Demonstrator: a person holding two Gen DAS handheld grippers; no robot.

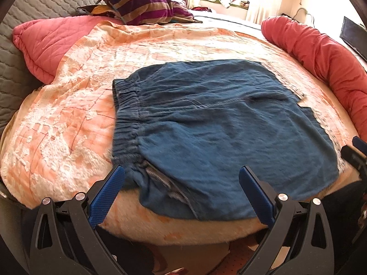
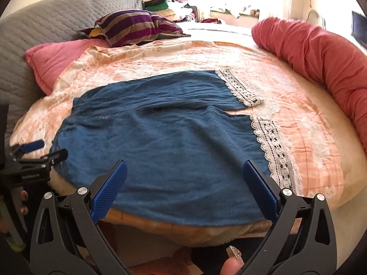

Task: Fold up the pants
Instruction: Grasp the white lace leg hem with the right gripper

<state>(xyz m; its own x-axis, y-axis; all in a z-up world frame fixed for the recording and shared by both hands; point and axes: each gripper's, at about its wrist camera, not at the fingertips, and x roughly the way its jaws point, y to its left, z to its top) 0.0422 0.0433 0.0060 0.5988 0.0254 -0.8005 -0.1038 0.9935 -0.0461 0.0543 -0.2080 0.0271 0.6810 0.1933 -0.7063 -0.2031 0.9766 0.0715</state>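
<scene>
waistband (image 1: 127,119) left view, lace hems (image 2: 273,146) right

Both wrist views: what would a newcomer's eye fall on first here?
First, the blue pants spread flat in the middle of the peach bedspread, with white lace cuffs at the leg ends on the right. Next, the red bolster that curves along the bed's right edge, and the striped pillow at the back. In the foreground, the left gripper and right gripper both stand open over the pants' near edge.
</scene>
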